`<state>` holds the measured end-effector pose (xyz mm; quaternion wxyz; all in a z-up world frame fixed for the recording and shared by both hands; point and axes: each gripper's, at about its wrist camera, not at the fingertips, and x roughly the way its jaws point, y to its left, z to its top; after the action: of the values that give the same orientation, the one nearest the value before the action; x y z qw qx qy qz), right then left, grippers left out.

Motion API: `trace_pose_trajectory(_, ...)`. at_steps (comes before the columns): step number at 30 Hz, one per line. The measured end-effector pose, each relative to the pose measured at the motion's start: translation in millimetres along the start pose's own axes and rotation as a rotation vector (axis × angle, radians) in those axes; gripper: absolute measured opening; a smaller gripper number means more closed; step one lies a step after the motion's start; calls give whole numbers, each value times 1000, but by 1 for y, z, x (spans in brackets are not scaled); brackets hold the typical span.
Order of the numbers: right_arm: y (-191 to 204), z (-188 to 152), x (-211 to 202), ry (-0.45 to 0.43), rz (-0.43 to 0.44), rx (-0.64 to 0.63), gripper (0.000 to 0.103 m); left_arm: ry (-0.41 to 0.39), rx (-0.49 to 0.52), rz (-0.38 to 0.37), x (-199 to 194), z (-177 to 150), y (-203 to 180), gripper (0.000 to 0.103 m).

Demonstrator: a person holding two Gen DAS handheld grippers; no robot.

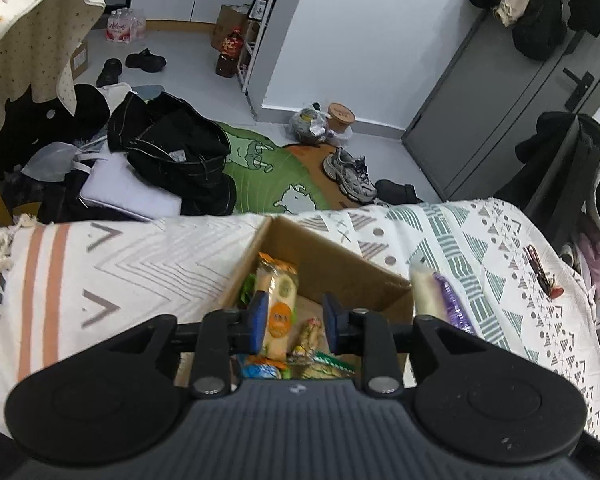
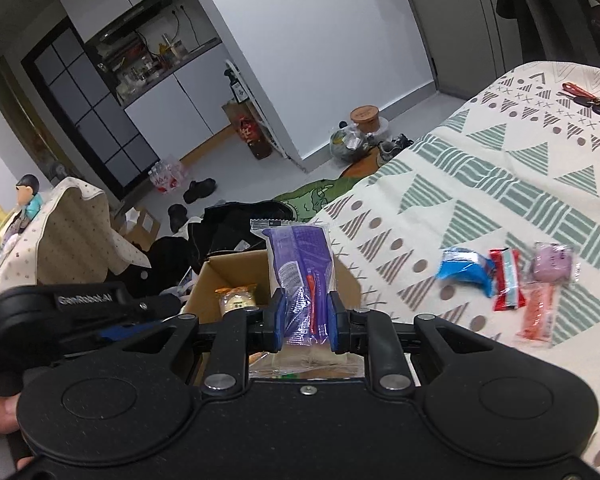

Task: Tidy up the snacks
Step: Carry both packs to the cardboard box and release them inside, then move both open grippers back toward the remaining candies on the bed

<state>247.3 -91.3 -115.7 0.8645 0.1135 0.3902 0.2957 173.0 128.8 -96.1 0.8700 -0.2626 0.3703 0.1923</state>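
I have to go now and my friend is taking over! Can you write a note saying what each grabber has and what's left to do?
Left gripper: open over the cardboard box, orange snack pack against one finger.
Right gripper: shut on purple snack pack, beside the box.
Done: several snacks in the box.
Left: drop the purple one in, then the blue, red and pink packs on the blanket.

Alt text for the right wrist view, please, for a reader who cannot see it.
The right tool grips a purple snack packet upright above an open cardboard box on a patterned bedspread. Four more wrapped snacks lie on the bedspread to the right; the left tool reaches in from the left.
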Motion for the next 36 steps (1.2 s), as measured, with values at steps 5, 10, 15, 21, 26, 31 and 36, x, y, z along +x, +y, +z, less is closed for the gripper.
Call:
trace_pose_trajectory(5, 17, -3, 9, -16, -33, -28, 34, -3, 4, -8, -6, 6, 6, 38)
trace_pose_trajectory(10, 20, -2, -13, -54, -73, -4, 56, 17, 27, -29, -13, 6, 3, 54)
trace_pose_trajectory(15, 8, -6, -42, -75, -141, 18, 70, 6, 56, -41, -23, -2, -7, 73)
trace_pose_trajectory(21, -10, -11, -74, -97, -198, 38, 81, 20, 88, -66, -35, -17, -24, 82)
trace_pose_trajectory(26, -23, -18, -103, -130, -229, 53, 91, 16, 118, -78, -43, -29, -42, 88)
trace_pose_trajectory(31, -41, -25, -136, -169, -267, 70, 97, 14, 156, -106, -54, -40, -61, 88)
trace_pose_trajectory(36, -60, -30, -160, -199, -299, 107, 98, 9, 182, -130, -63, -50, -79, 88)
